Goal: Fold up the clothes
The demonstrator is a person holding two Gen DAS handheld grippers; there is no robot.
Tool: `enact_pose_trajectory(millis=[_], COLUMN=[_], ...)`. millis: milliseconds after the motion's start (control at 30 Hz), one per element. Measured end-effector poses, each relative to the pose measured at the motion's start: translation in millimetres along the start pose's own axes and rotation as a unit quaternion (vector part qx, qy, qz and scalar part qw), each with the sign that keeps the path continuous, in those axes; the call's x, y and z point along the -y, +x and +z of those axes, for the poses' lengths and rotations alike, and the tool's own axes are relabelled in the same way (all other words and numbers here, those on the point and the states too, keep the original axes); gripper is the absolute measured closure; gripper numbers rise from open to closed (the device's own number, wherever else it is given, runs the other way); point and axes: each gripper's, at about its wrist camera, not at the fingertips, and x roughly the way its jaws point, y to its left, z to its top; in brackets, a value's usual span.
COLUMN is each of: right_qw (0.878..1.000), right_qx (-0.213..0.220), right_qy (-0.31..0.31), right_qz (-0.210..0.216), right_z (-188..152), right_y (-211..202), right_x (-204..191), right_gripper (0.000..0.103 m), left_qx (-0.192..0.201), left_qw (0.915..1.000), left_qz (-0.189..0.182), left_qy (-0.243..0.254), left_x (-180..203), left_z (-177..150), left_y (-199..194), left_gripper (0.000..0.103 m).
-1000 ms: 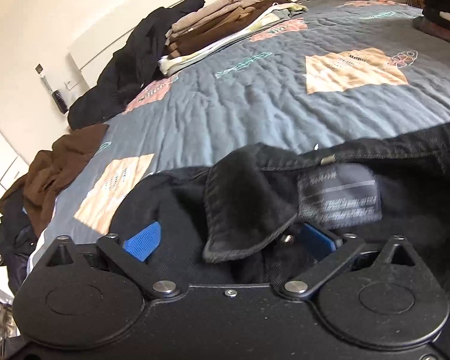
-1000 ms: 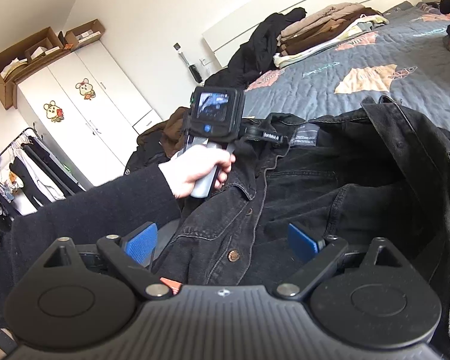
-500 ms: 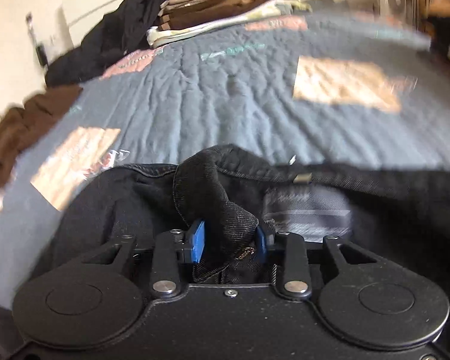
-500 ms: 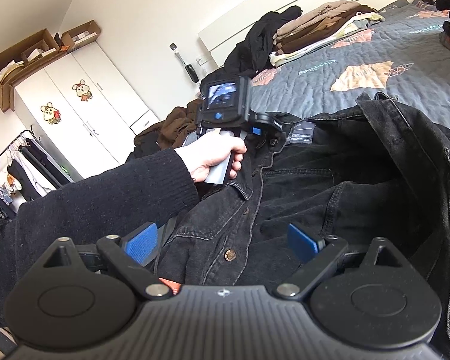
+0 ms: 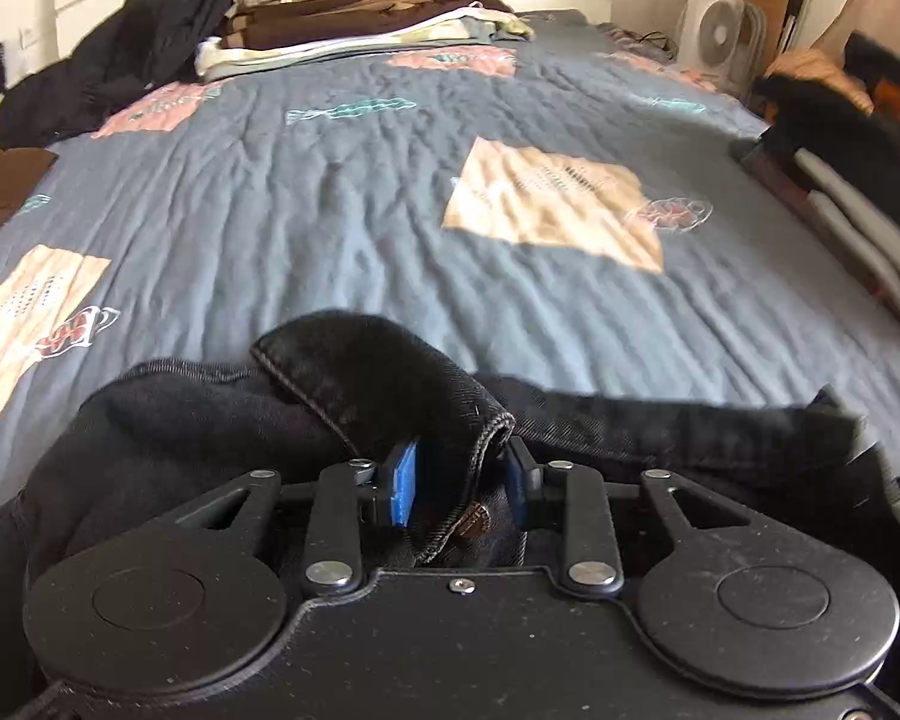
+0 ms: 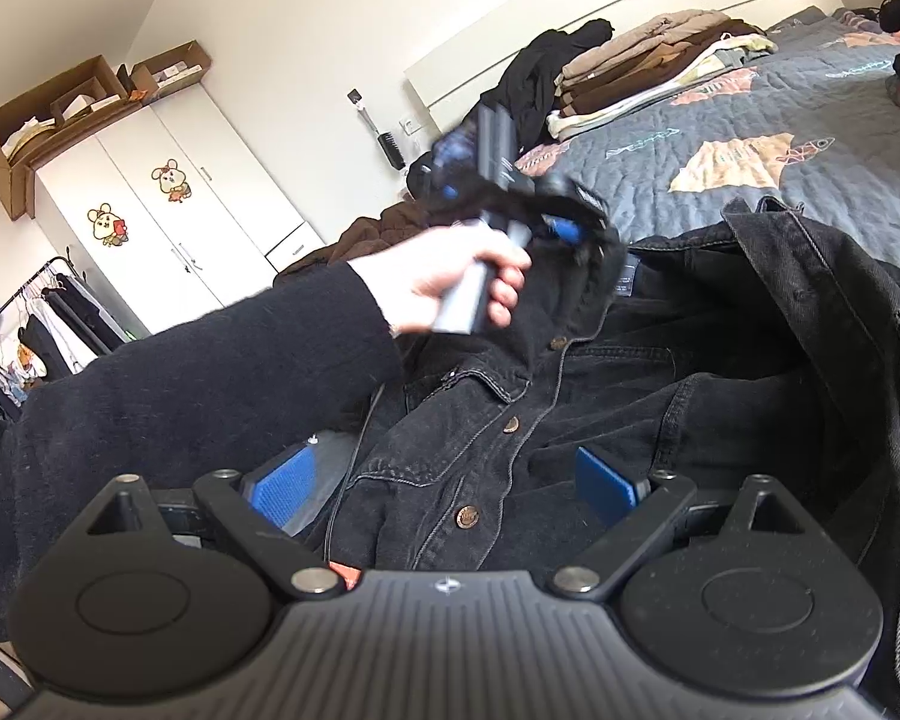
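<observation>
While its label (image 6: 625, 285) stays unreadable, left jaws clamp the jacket (image 6: 570, 396) collar; right jaws gape.

We can't read any text w/ certainty. The neck label (image 6: 627, 283) inside the collar of the black denim jacket (image 6: 660, 396) carries pale print, too small and blurred to make out. The jacket's metal buttons (image 6: 467, 516) show embossing, illegible in both views. Bedspread (image 5: 342, 222) patches have rows of dark marks, maybe lettering; we can't tell. Wardrobe (image 6: 168, 210) doors bear two cartoon mouse stickers, pics only, no words seen. The cardboard boxes (image 6: 60, 102) on top show no readable print.
</observation>
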Motion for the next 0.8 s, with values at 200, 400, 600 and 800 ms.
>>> enact_pose_trajectory(millis=[200, 400, 600, 800], right_qw=[1.000, 0.999, 0.999, 0.997], right_qx=[0.016, 0.030, 0.026, 0.017], right_qy=[0.006, -0.013, -0.040, -0.071], right_qz=[-0.016, -0.023, -0.025, -0.020], right_z=[6, 12, 14, -9], right_y=[-8, -16, -19, -22], right_x=[7, -4, -32, -77], right_gripper=[0.010, 0.010, 0.010, 0.010], left_qx=[0.047, 0.103, 0.097, 0.060], left_qw=[0.9981, 0.9945, 0.9951, 0.9971], left_qz=[0.000, -0.015, 0.017, 0.048], left_qy=[0.040, 0.007, -0.001, 0.004], left_x=[0, -15, -32, -40], left_z=[-22, -77, -175, -250], left_y=[-83, -210, -300, -356], left_gripper=[0.020, 0.006, 0.006, 0.006])
